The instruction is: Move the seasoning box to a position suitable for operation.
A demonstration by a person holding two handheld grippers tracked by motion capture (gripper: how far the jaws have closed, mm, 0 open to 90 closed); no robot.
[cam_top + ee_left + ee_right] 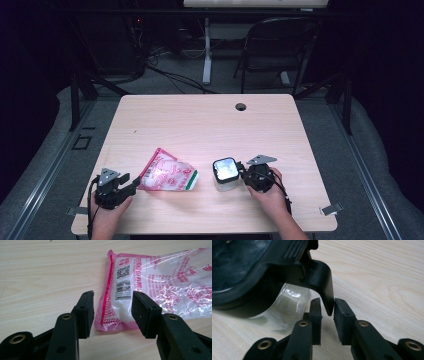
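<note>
Item: clear container [226,182] with black clip-lock lid [225,169], standing near the front edge of the worktop [200,120], right of centre. Lid's side latch [322,281] set between the jaws of the right gripper [246,175]; jaws narrow, close about the latch tip, firm grip not certain from the right gripper view.

Item: sealed pink-and-clear bag [167,172] of white grains, lying flat just left of the container, apart from it. Barcode [123,290] near its pink-edged end. Left gripper [134,184] at the bag's near-left corner, jaws wide, straddling that corner [112,322] without pinching it.

Risks, as judged:
- Latch slipping out of the narrow jaws on a pull, only the thin tip being caught.
- Container tipping or sliding toward the bag if the latch is levered, nothing bracing the body.
- Lid springing free and knocking the container over.
- Bag film tearing or sliding out if pinched at the very seam; contents loose and likely to shift.

Surface: pale wood-grain worktop, smooth, bare apart from both items; round cable hole [240,106] near the back edge; metal clips at the front corners.

Room: dark; folding chair [280,45] and white desk leg [206,50] behind, cables on a grey floor.
</note>
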